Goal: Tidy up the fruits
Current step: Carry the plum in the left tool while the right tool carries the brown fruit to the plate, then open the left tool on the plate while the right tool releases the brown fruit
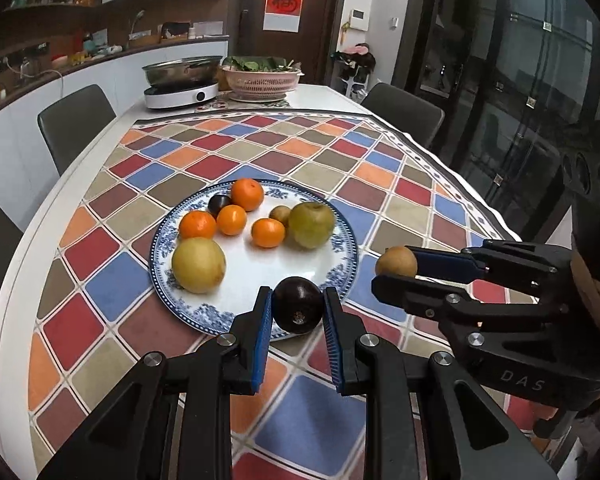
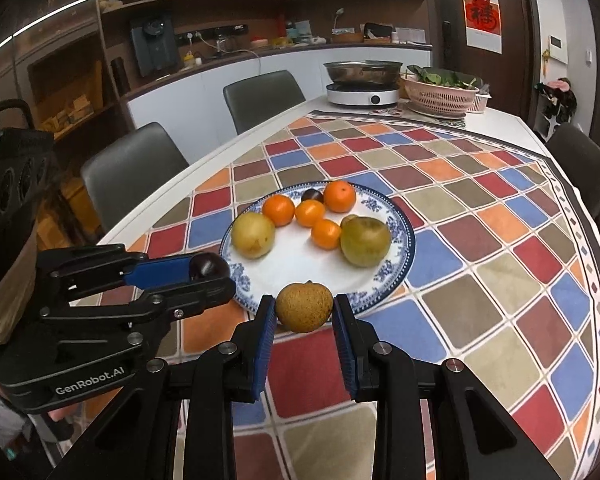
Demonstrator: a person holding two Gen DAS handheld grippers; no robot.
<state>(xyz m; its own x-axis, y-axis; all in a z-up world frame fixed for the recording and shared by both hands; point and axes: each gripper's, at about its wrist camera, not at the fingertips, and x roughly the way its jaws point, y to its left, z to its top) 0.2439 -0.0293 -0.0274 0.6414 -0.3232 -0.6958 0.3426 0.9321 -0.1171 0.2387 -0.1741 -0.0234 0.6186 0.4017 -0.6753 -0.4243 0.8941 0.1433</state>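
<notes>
A blue-patterned white plate (image 1: 340, 264) (image 2: 404, 240) sits on the checkered tablecloth and holds several oranges (image 1: 247, 194), a yellow pear (image 1: 198, 265), a green pear (image 1: 311, 225), a small brown fruit (image 1: 280, 213) and a dark plum (image 1: 219, 204). My left gripper (image 1: 297, 309) (image 2: 210, 270) is shut on a dark purple plum (image 1: 298, 310) (image 2: 207, 266) over the plate's near rim. My right gripper (image 2: 304, 309) (image 1: 394, 268) is shut on a small brown speckled fruit (image 2: 304, 307) (image 1: 396, 262) at the plate's near right edge.
An induction cooker with a steel pot (image 1: 182, 80) (image 2: 364, 80) and a pink colander of greens (image 1: 262, 76) (image 2: 440, 92) stand at the table's far end. Grey chairs (image 1: 74, 124) (image 2: 132, 172) surround the table. The tablecloth (image 1: 300, 144) covers most of the table.
</notes>
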